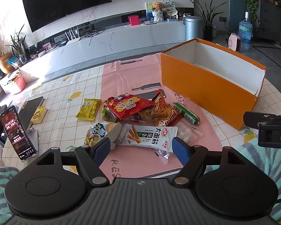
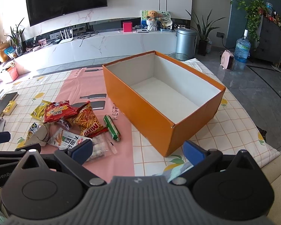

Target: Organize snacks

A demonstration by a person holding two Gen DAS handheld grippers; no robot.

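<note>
Snacks (image 1: 140, 118) lie heaped on the pink mat beside the empty orange box (image 2: 159, 97), none packed yet, so lower your wide-open, empty left gripper (image 1: 141, 148) onto the white packet (image 1: 149, 135), while your right gripper (image 2: 138, 150) waits open and empty.

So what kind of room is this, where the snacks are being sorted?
Most likely a home living room. A big wall-mounted TV hangs over a long white media console, with houseplants and a water jug on the floor. The snacks lie on a table under a lemon-print cloth.
</note>
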